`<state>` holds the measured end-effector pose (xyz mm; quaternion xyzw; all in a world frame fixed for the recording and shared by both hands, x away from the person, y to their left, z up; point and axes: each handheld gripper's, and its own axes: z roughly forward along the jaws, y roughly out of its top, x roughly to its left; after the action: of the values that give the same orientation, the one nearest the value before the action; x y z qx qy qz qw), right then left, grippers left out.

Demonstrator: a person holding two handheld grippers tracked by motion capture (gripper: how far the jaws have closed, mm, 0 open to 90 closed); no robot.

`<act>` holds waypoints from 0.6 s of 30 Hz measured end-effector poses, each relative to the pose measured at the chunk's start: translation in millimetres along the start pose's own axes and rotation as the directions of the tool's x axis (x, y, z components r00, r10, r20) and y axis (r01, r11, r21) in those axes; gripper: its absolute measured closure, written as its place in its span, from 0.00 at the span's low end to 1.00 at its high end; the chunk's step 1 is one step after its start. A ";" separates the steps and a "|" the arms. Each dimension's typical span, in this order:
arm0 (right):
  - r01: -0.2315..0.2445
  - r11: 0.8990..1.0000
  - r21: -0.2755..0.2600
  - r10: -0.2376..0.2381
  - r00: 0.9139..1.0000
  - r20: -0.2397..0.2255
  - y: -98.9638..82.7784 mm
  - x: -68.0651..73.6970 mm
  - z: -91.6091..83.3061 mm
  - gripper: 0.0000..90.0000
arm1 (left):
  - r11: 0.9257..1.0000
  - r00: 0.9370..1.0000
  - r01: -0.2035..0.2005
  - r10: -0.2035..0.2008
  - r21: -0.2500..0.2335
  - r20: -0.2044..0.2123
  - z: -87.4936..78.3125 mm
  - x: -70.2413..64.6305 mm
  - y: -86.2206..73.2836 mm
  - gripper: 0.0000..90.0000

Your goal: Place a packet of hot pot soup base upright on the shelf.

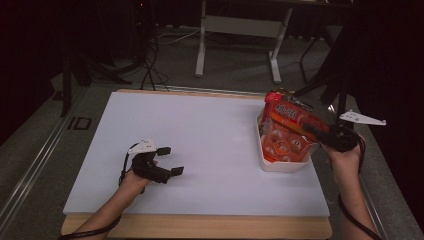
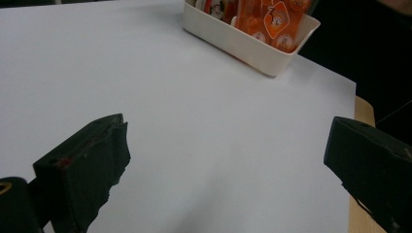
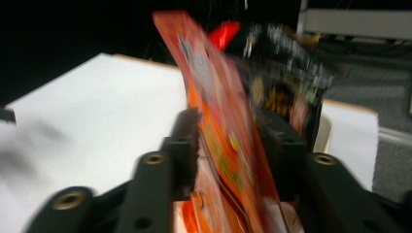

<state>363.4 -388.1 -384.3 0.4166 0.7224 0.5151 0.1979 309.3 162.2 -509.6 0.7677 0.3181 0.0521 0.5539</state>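
Tabletop first: a white board (image 1: 200,145) covers most of the wooden table (image 1: 200,227) and serves as the work surface. Near its right edge stands a cream-coloured bin (image 1: 280,164), which holds orange snack packets on edge so that they stack side by side.

One orange packet (image 1: 292,120) leans up and out of the bin, its upper end well above the rim. In the right gripper view this packet (image 3: 221,136) stands on edge between the two black jaws, which flank it at either face. The jaws stand part-way apart, and a thin gap shows at the left one; the judgement is that the packet is being let go into the bin, not carried (motion blur prevents a firmer reading of contact). A darker packet (image 3: 286,82) stands just behind it.

The right gripper (image 1: 320,134) reaches the bin from the right side, with the hand below it at the board's edge.

The left gripper (image 1: 167,162) rests on the board well apart from the bin, jaws spread wide with nothing between them; from its own view the bin (image 2: 252,46) lies far ahead. It takes no part in the placement at this point.
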 end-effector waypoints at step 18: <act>0.107 0.988 -0.108 -0.108 0.994 -0.005 48.3 68.5 -19.7 0.27 | 1.000 1.000 -0.013 0.013 0.002 0.009 -2.5 -2.0 -3.1 0.02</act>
<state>329.3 -338.4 -322.9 0.3632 0.7159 0.5442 0.2437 305.3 163.7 -510.8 0.7706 0.3106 0.0517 0.5542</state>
